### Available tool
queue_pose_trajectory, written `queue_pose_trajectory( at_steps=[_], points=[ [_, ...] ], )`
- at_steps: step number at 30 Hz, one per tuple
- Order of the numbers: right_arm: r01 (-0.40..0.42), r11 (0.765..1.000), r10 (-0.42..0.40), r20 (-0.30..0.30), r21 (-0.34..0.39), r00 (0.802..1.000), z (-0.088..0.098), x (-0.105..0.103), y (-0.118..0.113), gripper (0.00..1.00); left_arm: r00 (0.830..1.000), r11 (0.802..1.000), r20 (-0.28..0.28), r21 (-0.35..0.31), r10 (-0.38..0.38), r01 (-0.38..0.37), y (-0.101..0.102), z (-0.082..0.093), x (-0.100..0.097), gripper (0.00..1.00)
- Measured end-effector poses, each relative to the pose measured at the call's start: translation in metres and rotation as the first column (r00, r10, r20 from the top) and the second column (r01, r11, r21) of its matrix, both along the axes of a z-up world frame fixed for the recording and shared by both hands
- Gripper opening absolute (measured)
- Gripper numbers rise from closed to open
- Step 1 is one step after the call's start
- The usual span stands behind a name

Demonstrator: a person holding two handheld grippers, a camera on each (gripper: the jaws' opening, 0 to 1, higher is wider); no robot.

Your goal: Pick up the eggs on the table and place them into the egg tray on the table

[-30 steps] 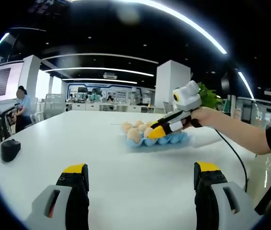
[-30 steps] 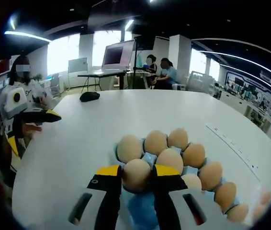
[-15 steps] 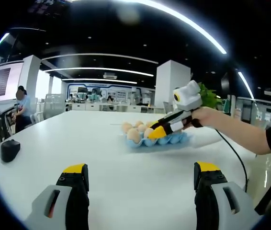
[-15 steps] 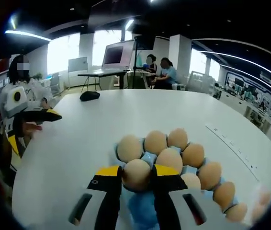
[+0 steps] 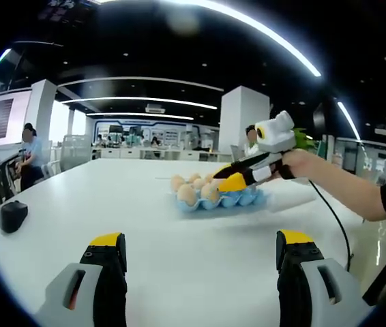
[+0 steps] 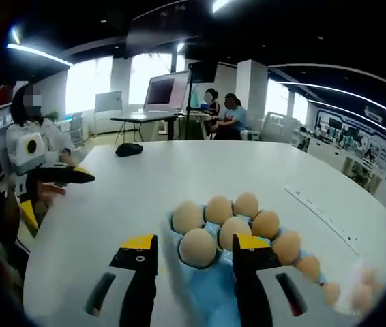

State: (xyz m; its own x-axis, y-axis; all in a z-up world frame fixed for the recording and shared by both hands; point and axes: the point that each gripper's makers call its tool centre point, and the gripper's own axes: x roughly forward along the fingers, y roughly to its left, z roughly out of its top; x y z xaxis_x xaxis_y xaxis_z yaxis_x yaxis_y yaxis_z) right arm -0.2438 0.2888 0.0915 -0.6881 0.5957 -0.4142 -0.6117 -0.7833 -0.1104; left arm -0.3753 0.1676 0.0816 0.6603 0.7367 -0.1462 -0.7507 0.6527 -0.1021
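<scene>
A blue egg tray [image 6: 200,293] holds several brown eggs. Its nearest egg [image 6: 198,246] sits in a cell between my right gripper's [image 6: 194,248] jaws, which stand open and apart from it. A few loose eggs [image 6: 360,286] lie blurred on the table at the right. In the left gripper view the tray [image 5: 237,199] stands mid-table, and the right gripper [image 5: 228,182], held by a hand, hovers just above its near eggs [image 5: 210,191]. My left gripper [image 5: 200,252] is open over bare table, well short of the tray. It also appears as the left gripper [image 6: 60,176] at the table's left edge.
A black mouse [image 5: 12,214] lies at the left of the white table [image 5: 145,231]; it is the same mouse [image 6: 130,148] on the far side. A cable [image 5: 329,218] trails from the right gripper. People sit at a desk with a monitor [image 6: 166,85] beyond.
My right gripper has opened and let the egg rest in the tray, then risen and drawn back a little. The left gripper has stayed put.
</scene>
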Motion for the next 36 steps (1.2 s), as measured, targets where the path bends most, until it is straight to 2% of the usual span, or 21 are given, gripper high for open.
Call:
queue_pose_trajectory(
  at_steps=[3,7,12,16,19,22,27,28,32,34,36],
  points=[
    [0.005,1.000,-0.005,-0.003,0.024,1.000,0.006,0.009,-0.011,0.64,1.000,1.000,0.000,0.001,-0.007,0.007,-0.002,0.001,0.004,0.92],
    [0.025,0.998,-0.025,-0.011,0.051,1.000,0.014,0.023,-0.025,0.71,1.000,1.000,0.000,0.006,-0.019,0.019,-0.004,0.002,0.009,0.92],
    [0.116,0.986,-0.109,-0.059,0.122,0.992,0.036,0.056,-0.046,0.89,1.000,1.000,-0.002,0.007,-0.025,0.025,-0.004,0.003,0.013,0.92],
    [0.179,0.971,-0.164,-0.101,0.160,0.981,0.049,0.081,-0.066,0.92,1.000,1.000,-0.005,0.008,-0.030,0.030,-0.006,0.004,0.016,0.92],
    [0.268,0.945,-0.238,-0.165,0.190,0.957,0.059,0.107,-0.084,0.98,0.999,0.999,-0.008,0.011,-0.035,0.035,-0.007,0.005,0.018,0.92],
    [0.335,0.922,-0.296,-0.203,0.194,0.933,0.060,0.128,-0.103,1.00,0.999,0.999,-0.005,0.016,-0.041,0.041,-0.008,0.008,0.021,0.92],
    [0.464,0.864,-0.402,-0.285,0.196,0.870,0.059,0.176,-0.131,0.99,0.999,0.999,-0.007,0.016,-0.041,0.041,-0.007,0.009,0.022,0.92],
    [0.500,0.843,-0.435,-0.294,0.200,0.851,0.056,0.190,-0.139,0.99,0.999,0.999,-0.006,0.016,-0.039,0.039,-0.007,0.009,0.022,0.92],
    [0.577,0.800,-0.506,-0.331,0.165,0.796,0.041,0.220,-0.162,0.98,1.000,0.999,-0.004,0.019,-0.028,0.028,-0.004,0.011,0.020,0.92],
    [0.591,0.793,-0.521,-0.336,0.149,0.784,0.033,0.229,-0.172,0.97,1.000,1.000,-0.004,0.017,-0.023,0.023,-0.003,0.010,0.019,0.92],
    [0.619,0.775,-0.556,-0.330,0.124,0.763,0.022,0.240,-0.183,0.97,1.000,1.000,-0.005,0.015,-0.019,0.019,-0.002,0.010,0.019,0.92]
  ],
)
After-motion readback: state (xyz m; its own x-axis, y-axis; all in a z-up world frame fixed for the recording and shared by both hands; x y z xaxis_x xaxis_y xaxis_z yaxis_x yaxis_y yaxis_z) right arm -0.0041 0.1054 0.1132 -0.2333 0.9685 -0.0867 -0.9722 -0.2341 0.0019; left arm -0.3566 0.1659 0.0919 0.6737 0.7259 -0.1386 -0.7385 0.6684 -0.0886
